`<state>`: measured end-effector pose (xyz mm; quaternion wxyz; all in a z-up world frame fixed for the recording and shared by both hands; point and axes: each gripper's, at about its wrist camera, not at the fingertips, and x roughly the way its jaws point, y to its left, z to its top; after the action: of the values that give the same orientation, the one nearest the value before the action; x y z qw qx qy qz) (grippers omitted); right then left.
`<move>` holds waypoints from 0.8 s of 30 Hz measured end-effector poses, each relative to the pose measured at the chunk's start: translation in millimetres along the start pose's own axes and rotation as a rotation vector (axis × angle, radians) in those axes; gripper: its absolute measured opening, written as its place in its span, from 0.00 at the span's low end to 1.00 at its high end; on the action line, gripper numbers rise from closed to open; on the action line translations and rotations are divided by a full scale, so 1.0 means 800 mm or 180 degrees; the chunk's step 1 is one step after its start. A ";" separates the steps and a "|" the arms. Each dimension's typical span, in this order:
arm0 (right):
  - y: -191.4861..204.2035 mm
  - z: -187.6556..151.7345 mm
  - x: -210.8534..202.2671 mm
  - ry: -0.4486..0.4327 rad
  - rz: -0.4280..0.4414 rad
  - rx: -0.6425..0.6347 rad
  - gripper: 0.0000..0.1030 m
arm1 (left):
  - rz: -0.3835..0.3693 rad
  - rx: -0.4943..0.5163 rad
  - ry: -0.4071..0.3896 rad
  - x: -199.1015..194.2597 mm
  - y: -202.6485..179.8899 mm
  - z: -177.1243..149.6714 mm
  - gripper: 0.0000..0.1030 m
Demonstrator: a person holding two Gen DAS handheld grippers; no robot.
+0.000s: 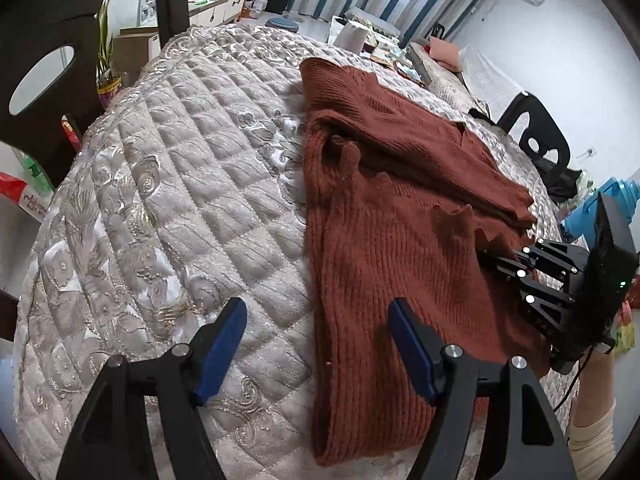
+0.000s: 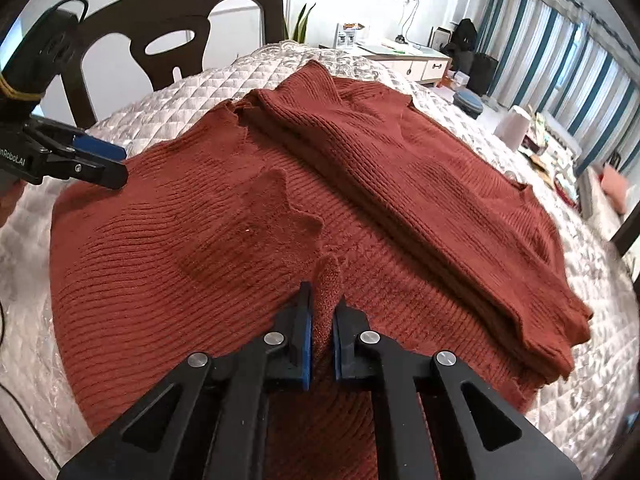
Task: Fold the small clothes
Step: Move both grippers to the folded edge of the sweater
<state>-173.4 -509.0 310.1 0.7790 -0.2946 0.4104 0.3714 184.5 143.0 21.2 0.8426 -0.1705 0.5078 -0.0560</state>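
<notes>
A rust-brown ribbed knit sweater (image 2: pixel 400 184) lies partly folded on the counter's quilted cream cover (image 1: pixel 160 208). The right gripper (image 2: pixel 322 320) has its jaws pinching a raised tuft of knit; the left gripper (image 1: pixel 316 344) has its jaws spread over the sweater's left edge. The knit looks soft, limp and stretchy, so it is probably best taken by edges or corners.

Bright daylight from curtained windows (image 2: pixel 592 68), soft shadows, strong fisheye warp, dark vignetted corners, sharp focus
</notes>
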 end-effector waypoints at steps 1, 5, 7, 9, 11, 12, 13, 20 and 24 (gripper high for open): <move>-0.003 0.003 -0.003 -0.0062 -0.0018 0.0032 0.06 | 0.0034 0.0002 -0.0024 -0.001 0.000 0.000 0.72; -0.016 0.014 -0.009 -0.0185 -0.0270 0.0086 0.06 | 0.0064 0.0011 -0.0032 -0.001 0.001 -0.002 0.73; -0.016 0.015 0.001 -0.0093 -0.0268 0.0106 0.07 | 0.0087 0.0011 -0.0038 -0.001 0.002 -0.004 0.73; -0.012 0.012 0.016 0.0015 -0.0481 0.0046 0.07 | 0.0140 0.0020 -0.0064 -0.004 0.001 -0.005 0.73; -0.009 0.009 0.018 0.0050 -0.0547 0.0016 0.13 | 0.0170 0.0037 -0.0067 -0.006 0.001 -0.007 0.73; -0.009 0.008 0.013 0.0026 -0.0615 0.0017 0.21 | 0.0178 0.0054 -0.0065 -0.007 0.000 -0.008 0.73; -0.011 0.007 0.009 0.0025 -0.0635 0.0031 0.29 | 0.0194 0.0064 -0.0079 -0.010 0.000 -0.008 0.73; -0.024 -0.026 -0.074 -0.0251 -0.0604 0.0419 0.51 | -0.0114 0.0384 -0.0515 -0.056 -0.038 -0.013 0.74; -0.008 -0.064 -0.087 -0.0073 -0.0540 0.0419 0.51 | -0.0125 0.0603 -0.0337 -0.033 -0.063 -0.024 0.74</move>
<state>-216.7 -574.7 345.5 0.8299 -0.2723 0.3986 0.2797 158.9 98.7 52.1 0.8793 -0.1027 0.4515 -0.1112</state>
